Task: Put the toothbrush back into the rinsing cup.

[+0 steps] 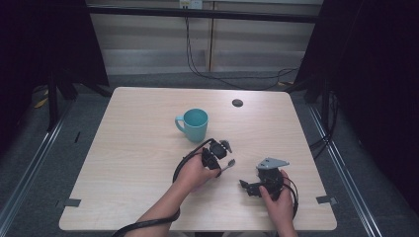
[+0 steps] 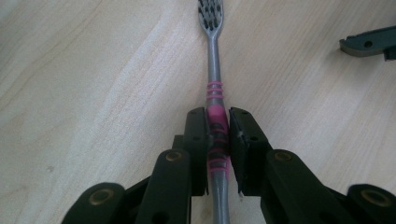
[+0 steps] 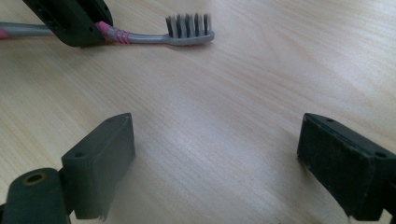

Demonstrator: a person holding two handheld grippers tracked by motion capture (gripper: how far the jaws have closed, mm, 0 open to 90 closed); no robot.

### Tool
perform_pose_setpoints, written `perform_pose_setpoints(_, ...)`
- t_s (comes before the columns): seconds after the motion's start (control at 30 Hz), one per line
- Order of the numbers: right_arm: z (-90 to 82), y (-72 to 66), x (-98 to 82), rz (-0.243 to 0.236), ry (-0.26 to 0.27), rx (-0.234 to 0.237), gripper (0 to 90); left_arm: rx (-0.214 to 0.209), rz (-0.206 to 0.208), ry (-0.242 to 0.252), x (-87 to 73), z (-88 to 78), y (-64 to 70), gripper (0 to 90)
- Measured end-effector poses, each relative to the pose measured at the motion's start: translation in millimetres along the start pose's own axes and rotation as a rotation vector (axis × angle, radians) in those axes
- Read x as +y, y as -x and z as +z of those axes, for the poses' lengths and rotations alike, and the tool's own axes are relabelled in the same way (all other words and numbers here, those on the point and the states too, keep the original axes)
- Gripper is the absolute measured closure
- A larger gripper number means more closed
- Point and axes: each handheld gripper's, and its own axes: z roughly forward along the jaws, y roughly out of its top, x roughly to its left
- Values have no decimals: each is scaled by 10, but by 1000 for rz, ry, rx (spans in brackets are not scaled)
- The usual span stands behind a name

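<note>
Toothbrush (image 2: 215,88) pickup, step in hand: securing the grip before any lift. Landmark for places: the teal mug (image 1: 193,124).

Tabletop (image 1: 148,163), pale wood, is carrying everything. The mug is standing upright toward the far side, handle pointing left in the high view. The left gripper (image 1: 218,154) is sitting just on the person's side of the mug; the right gripper (image 1: 253,187) is resting nearer the person again and off to the right, well apart from the mug.

The left gripper is clamping the toothbrush on the pink section of the handle, pads on both sides, bristle head sticking out past the jaws and away from the mug. The right gripper is standing wide open over bare wood, holding nothing.

Judgement on doing it well: the grip looks centred across the handle, but it is lying low against the wood, so a straight, slow lift seems best, keeping the brush level. If the mug is the goal, the long tail behind the jaws is needing clearance from its rim.
</note>
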Motion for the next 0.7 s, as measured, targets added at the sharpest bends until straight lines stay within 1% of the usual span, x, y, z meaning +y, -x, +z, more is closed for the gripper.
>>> perform_pose_setpoints(0.07, 0, 0, 0, 0, 0, 0, 108, 5, -2, -6, 9, 3, 14, 775)
perform_pose_setpoints(0.17, 0, 0, 0, 0, 0, 0, 108, 22, 9, -20, 31, 8, 34, 777)
perform_pose_setpoints(0.2, 0, 0, 0, 0, 0, 0, 108, 24, 22, -36, 39, 2, 33, 777)
perform_pose_setpoints(0.23, 0, 0, 0, -1, 1, 0, 108, 22, 15, -33, 44, 7, 40, 780)
perform_pose_setpoints(0.3, 0, 0, 0, 0, 0, 0, 108, 24, 20, -36, 53, 10, 45, 785)
perform_pose_setpoints(0.33, 0, 0, 0, 0, 0, 0, 108, 25, 29, -47, 61, 6, 41, 786)
perform_pose_setpoints(0.37, 0, 0, 0, 0, 0, 0, 108, 26, 28, -56, 67, 5, 42, 787)
perform_pose_setpoints(0.43, 1, 0, 1, 0, 0, 0, 108, 27, 19, -56, 79, 12, 51, 787)
perform_pose_setpoints(0.53, -1, -1, 1, 2, -3, 0, 108, 26, 26, -67, 90, 12, 46, 788)
perform_pose_setpoints(0.7, -1, -4, 2, 5, -4, 1, 108, 22, 20, -59, 83, 11, 40, 788)
